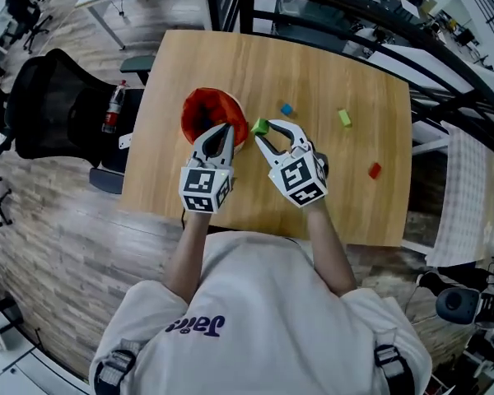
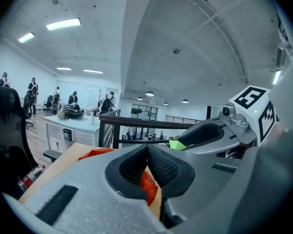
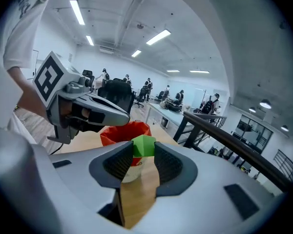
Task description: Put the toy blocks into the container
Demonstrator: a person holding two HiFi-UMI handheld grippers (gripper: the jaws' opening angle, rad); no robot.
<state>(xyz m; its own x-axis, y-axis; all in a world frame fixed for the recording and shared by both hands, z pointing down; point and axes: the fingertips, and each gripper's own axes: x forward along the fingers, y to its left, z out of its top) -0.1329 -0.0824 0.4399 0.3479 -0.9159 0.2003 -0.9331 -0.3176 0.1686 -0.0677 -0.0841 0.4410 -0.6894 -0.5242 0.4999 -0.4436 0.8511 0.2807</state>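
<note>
Head view: wooden table, red container in the upper-left part of it. Left gripper at the container's lower rim. Right gripper just right of it, green block at its tips. Blue block, light-green block and red block lie loose further right.

Left gripper view: jaw tips together, nothing between them; container behind, lower left.

Right gripper view: jaws clamped on the green block, above the tabletop, container just behind.
</note>
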